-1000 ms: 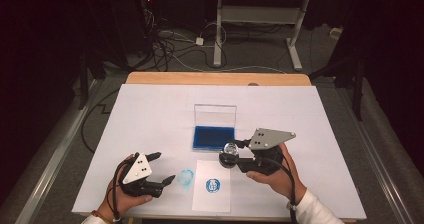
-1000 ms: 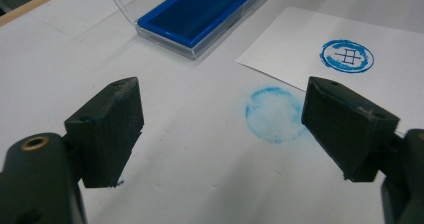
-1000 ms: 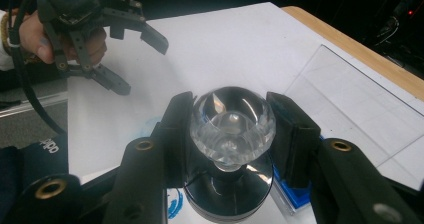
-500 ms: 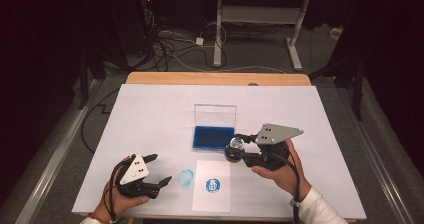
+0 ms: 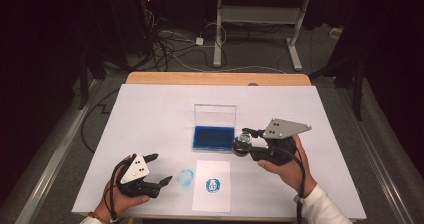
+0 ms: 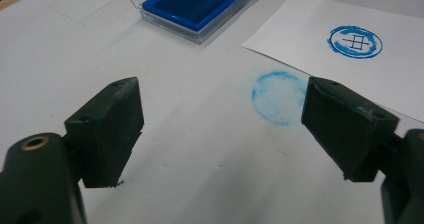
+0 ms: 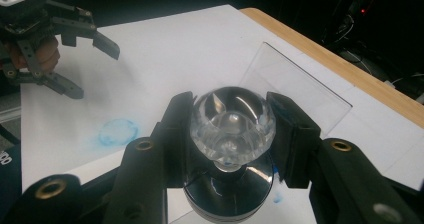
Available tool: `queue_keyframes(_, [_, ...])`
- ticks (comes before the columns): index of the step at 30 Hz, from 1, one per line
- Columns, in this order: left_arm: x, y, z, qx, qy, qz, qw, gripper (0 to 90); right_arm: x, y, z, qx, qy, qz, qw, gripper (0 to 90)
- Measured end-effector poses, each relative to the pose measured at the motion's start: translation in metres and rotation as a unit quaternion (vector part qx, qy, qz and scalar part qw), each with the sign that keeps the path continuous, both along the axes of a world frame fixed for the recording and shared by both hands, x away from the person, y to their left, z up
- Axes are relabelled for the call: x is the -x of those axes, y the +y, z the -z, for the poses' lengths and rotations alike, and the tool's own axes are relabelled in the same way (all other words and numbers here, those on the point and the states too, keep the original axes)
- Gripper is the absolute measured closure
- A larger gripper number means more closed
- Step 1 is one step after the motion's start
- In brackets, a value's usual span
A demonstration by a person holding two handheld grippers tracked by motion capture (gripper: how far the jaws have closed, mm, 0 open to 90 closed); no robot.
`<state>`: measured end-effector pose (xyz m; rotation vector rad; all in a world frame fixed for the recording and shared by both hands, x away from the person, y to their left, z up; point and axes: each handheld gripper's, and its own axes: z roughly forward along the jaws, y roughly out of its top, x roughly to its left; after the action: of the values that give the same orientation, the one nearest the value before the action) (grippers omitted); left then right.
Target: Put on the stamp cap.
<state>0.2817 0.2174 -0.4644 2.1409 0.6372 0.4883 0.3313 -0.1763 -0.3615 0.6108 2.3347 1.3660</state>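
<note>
One open case (image 5: 214,129), blue ink pad (image 5: 213,137) inside

The stamp (image 7: 231,149) hides its own face and the ink pad beneath; the paper's (image 6: 345,39) printed emblem (image 5: 213,185) is too small to read.

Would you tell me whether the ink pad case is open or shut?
Open: the ink pad case has its clear lid raised behind the exposed blue pad.
</note>
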Motion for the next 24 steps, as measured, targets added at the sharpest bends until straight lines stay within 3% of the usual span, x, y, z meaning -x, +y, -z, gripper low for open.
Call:
queue_keyframes(19, [-0.002,-0.001,0.001,0.004,0.003,0.003,1.0000,17.0,-0.018,-0.012,0.008,0.014,-0.002,0.054,0.9985,56.8])
queue_keyframes(24, [-0.002,-0.001,0.002,0.001,0.004,0.005,1.0000,16.9,-0.026,-0.015,0.013,0.015,0.008,0.067,0.9976,56.8])
